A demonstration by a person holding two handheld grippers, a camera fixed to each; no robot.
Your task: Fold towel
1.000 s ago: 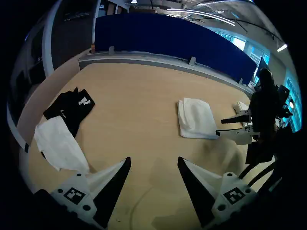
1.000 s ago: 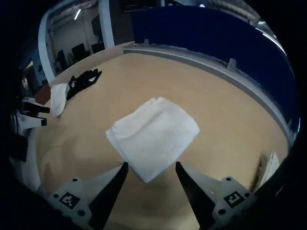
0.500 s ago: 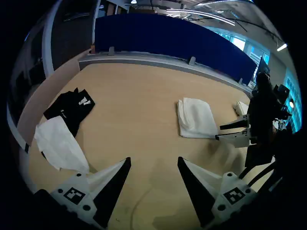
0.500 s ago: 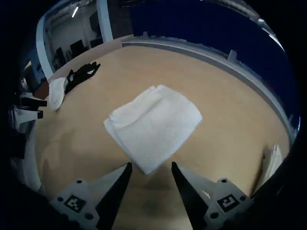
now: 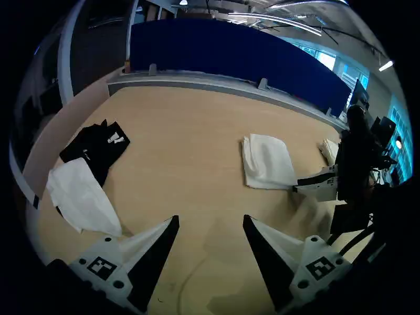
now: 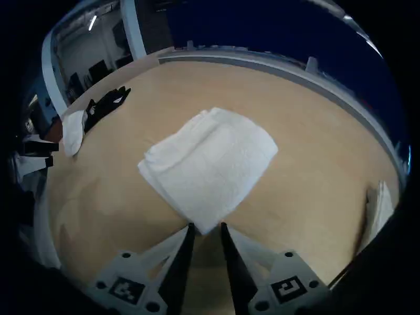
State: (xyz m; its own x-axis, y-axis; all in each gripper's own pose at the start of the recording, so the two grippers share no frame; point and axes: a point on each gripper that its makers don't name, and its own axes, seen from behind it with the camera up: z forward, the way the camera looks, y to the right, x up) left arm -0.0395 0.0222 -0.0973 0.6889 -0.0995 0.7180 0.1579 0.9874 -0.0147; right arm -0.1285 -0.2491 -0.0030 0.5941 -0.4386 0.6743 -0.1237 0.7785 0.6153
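Observation:
A folded white towel (image 5: 268, 160) (image 6: 210, 163) lies on the wooden table (image 5: 184, 131). My right gripper (image 6: 206, 227) has its fingers drawn close together on the towel's near corner, which sits between the tips. In the left gripper view the right gripper (image 5: 296, 185) touches that same corner from the right. My left gripper (image 5: 210, 220) hovers open over bare table, well short of the towel, with nothing between its fingers; the right gripper view shows the left gripper (image 6: 39, 155) at the far left.
A loose white cloth (image 5: 81, 197) (image 6: 71, 131) and a black garment (image 5: 94, 144) (image 6: 107, 100) lie at the table's left. Another white stack (image 5: 331, 149) (image 6: 383, 205) sits at the right edge. A blue partition (image 5: 236, 50) backs the table. A person (image 5: 357, 157) stands at right.
The right gripper has moved forward to the towel's near corner and its fingers have narrowed from wide open to nearly together. The left gripper has stayed put.

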